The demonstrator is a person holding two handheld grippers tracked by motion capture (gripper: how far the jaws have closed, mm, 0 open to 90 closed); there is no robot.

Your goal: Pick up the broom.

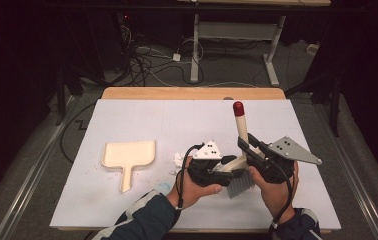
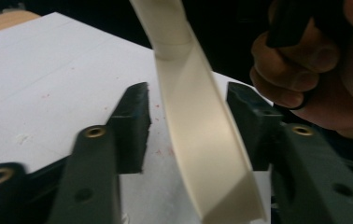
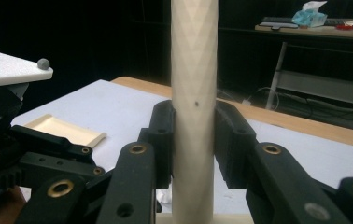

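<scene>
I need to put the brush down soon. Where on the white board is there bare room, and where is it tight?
Free: the far stretch of the white board beyond the dustpan, and its right side past the right gripper. Crowded: the near middle, where both grippers, the brush and white scraps sit together.

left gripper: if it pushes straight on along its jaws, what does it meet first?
Most likely the brush head, already standing between the left gripper's jaws with gaps either side. Past it is the right hand; depth there is unclear.
</scene>
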